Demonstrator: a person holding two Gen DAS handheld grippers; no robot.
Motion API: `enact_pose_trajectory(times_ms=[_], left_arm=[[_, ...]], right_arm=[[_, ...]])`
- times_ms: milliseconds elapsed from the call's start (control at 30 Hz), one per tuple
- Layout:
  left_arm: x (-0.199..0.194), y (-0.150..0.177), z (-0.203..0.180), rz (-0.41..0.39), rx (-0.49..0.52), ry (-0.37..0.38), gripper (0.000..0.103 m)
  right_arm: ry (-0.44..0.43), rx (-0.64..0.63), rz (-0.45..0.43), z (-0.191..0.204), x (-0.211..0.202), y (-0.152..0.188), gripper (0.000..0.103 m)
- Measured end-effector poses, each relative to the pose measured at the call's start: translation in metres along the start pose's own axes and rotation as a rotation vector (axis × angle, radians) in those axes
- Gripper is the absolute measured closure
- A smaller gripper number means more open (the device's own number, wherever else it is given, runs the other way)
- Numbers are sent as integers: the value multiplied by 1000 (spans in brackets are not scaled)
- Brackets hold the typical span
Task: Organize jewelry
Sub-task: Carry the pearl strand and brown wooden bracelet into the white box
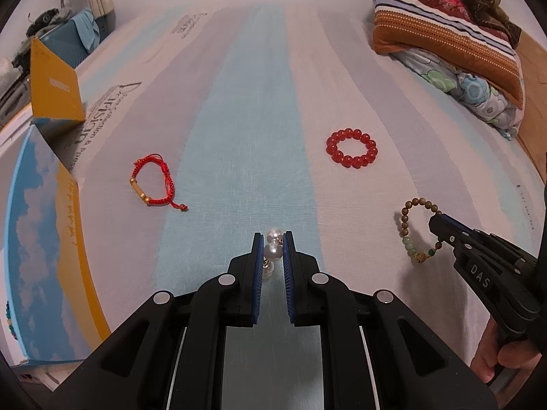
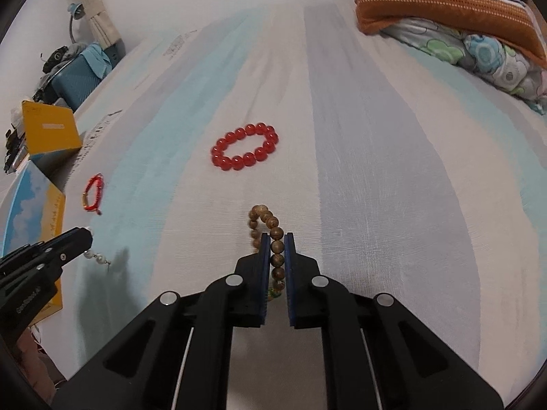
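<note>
Round glossy pearls [image 1: 273, 251], wooden beads [image 2: 277, 246]

Four bracelets lie on the bed [image 1: 259, 102]: cord bracelet [image 1: 154, 182] left, large-bead bracelet [image 1: 352, 148] farther back right, pearl bracelet [image 1: 273, 249] nearest centre, wooden-bead bracelet [image 1: 415, 230] far right. Boxes [image 1: 51, 82] line the left edge; folded blankets [image 1: 444, 34] behind right.

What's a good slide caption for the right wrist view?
Right gripper shut on a brown bead bracelet on the striped bedsheet, red bead bracelet ahead, left gripper pinching pearls.
</note>
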State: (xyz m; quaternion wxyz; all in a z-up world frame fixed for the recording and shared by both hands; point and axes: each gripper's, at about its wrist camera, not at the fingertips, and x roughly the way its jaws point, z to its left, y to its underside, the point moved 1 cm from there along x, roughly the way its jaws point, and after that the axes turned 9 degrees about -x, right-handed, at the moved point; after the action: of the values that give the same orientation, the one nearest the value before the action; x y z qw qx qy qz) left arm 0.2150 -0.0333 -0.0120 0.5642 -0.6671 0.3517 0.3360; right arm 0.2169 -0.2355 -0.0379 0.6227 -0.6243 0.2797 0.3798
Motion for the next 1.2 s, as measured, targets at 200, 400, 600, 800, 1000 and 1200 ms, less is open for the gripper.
enact_pose_trajectory(times_ms=[200,400,600,800,1000,1200], left_arm=[[-11,1,0,-11,1,2,92],[-23,2,-4,-24,4,9,92],[-39,3,-5,-44,9,16,92],[-57,5,-4,-65,10,22,92],[-77,9,-3,-90,16,26,92],[-98,9,6,-113,-3,36,92]], right_arm=[[5,2,-18,1,-15,-1,96],[17,0,-34,4,-30,-3,96],[30,-7,-58,9,-47,-4,96],[38,-4,-81,12,-67,-4,96],[44,0,-104,17,-85,-3,96],[54,4,-124,20,-99,-6,96]])
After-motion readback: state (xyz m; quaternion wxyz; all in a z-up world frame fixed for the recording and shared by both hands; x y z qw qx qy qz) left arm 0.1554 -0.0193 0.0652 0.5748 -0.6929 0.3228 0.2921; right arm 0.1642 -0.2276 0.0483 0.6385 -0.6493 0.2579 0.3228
